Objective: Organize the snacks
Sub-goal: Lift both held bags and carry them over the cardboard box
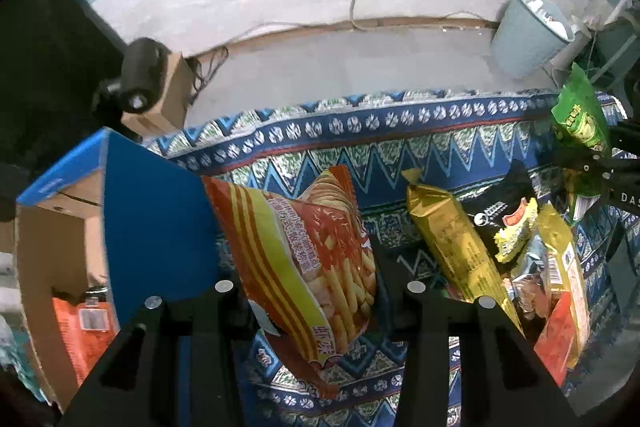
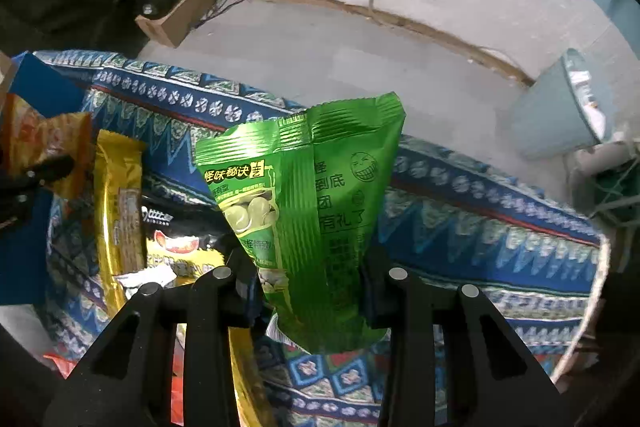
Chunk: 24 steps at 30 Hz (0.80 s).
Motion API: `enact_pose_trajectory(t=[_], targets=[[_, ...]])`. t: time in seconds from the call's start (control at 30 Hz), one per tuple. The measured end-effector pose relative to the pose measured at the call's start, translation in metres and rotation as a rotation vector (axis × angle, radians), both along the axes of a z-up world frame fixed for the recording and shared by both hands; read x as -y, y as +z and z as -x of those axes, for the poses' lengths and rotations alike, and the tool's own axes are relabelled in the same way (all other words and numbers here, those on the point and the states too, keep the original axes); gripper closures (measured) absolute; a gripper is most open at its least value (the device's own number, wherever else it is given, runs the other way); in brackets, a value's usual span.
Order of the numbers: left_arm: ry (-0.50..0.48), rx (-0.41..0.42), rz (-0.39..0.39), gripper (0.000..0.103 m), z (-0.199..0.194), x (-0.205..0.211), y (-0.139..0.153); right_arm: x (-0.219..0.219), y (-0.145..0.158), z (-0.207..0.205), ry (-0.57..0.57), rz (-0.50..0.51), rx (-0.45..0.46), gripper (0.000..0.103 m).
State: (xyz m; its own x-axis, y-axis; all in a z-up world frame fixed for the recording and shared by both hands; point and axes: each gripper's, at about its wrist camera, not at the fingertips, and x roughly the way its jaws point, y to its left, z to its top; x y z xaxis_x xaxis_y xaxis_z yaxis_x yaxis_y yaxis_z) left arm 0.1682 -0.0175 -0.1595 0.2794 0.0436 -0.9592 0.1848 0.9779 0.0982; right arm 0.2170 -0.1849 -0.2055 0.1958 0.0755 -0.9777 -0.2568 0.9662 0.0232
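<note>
Between the left gripper (image 1: 316, 291)'s clamped jaws hangs an orange bag (image 1: 304, 259), a green bag (image 2: 312, 211) in the right gripper (image 2: 310, 273)'s; beside them, several packets (image 1: 500, 255) await the box (image 1: 100, 211).

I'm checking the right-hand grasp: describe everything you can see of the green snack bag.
The green snack bag is a glossy foil pouch with crimped top seal, a back seam, yellow and dark print and a picture of pale round pieces. It stands upright, slightly crumpled, its lower part pinched in the right gripper, above the patterned cloth.
</note>
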Motion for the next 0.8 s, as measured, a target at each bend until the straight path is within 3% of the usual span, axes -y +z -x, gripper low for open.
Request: enact_pose_trajectory(t=[0.2,0.8], targets=[[-0.024,0.059,-0.011,0.059,0.013,0.007,0.027,0.003,0.019,0.008,-0.022,0.037,0.032,0.067],[-0.114,0.213,-0.051,0.059,0.066,0.013,0.098,-0.010,0.091,0.050,-0.033,-0.046,0.101,0.067]])
